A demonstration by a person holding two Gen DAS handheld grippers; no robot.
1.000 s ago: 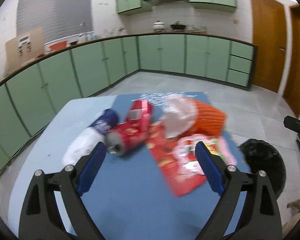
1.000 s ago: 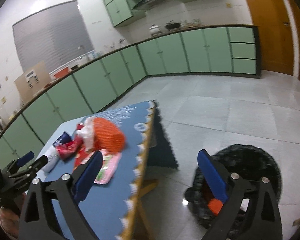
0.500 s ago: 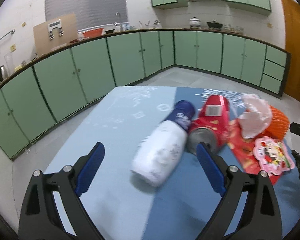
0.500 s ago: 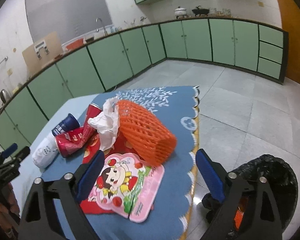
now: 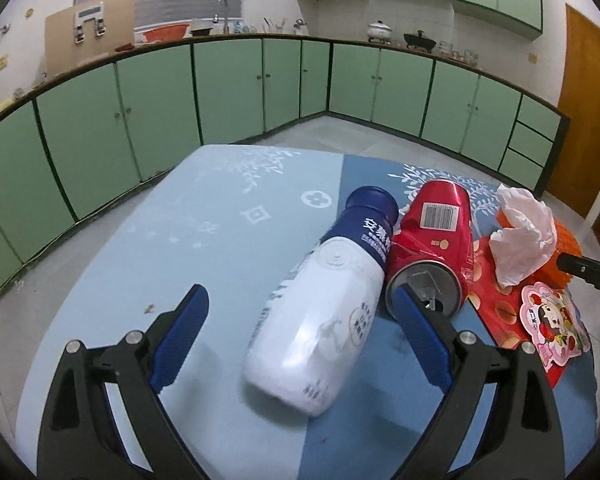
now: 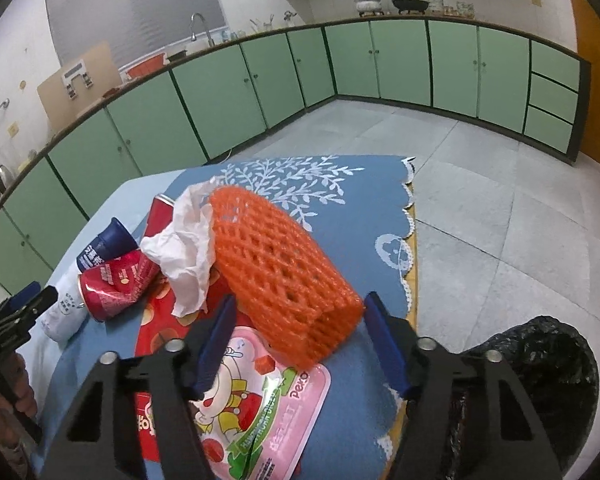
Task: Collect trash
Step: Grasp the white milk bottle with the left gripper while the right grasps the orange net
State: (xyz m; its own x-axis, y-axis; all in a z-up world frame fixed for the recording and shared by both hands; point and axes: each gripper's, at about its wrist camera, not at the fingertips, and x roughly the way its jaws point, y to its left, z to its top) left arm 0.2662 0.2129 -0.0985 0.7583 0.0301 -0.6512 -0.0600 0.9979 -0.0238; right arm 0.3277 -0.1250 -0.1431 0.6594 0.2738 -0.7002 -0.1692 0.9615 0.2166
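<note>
A white bottle with a blue cap (image 5: 328, 300) lies on the blue table (image 5: 204, 232), between the open jaws of my left gripper (image 5: 300, 312). A crushed red can (image 5: 432, 240) lies against its right side. My right gripper (image 6: 300, 324) is open around the near end of an orange foam net (image 6: 276, 264). A crumpled white tissue (image 6: 184, 256) lies left of the net. A pink snack wrapper (image 6: 256, 408) and a red wrapper (image 6: 156, 320) lie flat under the right gripper. The can (image 6: 116, 284) and bottle (image 6: 96, 252) also show there.
A black-lined trash bin (image 6: 540, 392) stands on the floor right of the table. Green cabinets (image 5: 228, 84) line the walls. The table's scalloped right edge (image 6: 410, 248) drops to a tiled floor. A brown door (image 5: 584, 120) is at the right.
Both grippers moved forward. The left one swung left and now straddles the white bottle. The right one swung from the bin to the table and now straddles the orange net.
</note>
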